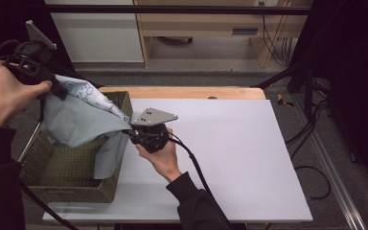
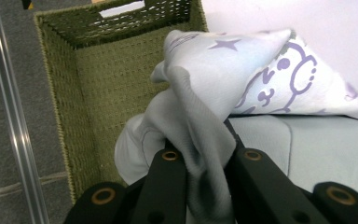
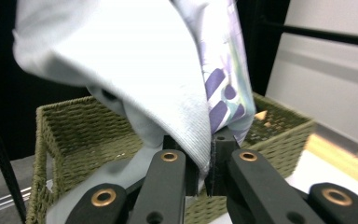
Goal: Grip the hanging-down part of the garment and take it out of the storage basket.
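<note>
A pale grey garment [image 1: 76, 120] with purple cartoon print hangs stretched above the green woven basket [image 1: 52, 167] at the left of the high view, its lower part trailing into the basket. The left gripper [image 1: 52, 88], upper left, has its jaws pinching one bunched edge; the right gripper [image 1: 132, 130], mid-frame beside the basket's rim, pinches another edge. The basket sits on the white counter [image 1: 230, 153].

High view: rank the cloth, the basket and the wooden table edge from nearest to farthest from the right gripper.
1. Cloth: clamped in the right gripper, stretching left.
2. Basket: just left of it, under the cloth at the table's left end.
3. Wooden table edge: at the back, beyond the white top.
</note>
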Motion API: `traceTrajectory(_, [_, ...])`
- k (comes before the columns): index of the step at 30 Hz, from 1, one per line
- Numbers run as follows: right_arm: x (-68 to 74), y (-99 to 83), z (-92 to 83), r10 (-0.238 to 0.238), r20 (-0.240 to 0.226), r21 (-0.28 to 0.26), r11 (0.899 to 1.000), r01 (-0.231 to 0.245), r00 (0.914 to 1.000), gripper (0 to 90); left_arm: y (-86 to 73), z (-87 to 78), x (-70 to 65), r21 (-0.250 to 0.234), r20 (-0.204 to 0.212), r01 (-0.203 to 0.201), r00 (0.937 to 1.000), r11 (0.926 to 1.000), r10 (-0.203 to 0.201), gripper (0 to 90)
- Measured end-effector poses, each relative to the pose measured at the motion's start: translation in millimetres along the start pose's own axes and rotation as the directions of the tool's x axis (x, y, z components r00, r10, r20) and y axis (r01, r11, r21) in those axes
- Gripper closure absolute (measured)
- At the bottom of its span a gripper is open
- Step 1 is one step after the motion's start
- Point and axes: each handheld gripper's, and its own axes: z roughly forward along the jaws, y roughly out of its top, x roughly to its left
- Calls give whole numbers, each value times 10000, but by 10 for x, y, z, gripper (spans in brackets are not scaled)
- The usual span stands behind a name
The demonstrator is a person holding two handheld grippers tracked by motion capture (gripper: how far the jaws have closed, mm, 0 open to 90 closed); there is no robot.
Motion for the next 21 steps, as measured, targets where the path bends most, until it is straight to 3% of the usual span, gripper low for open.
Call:
traceTrajectory(3, [-32,137,-193,-295,276,-293,9991,303,9992,868,4,1,-46,-64,203,-126,9997,9999,128,848])
traceTrajectory(12, [-46,369,-497,-679,1022,-854,9934,767,9925,868,47,14,-198,-120,397,-442,9982,9990,446,848])
traceTrajectory(21, [-101,465,-606,-695,1205,-1241,9887,845,9903,868,77,15,-294,-153,476,-649,9967,9978,656,848])
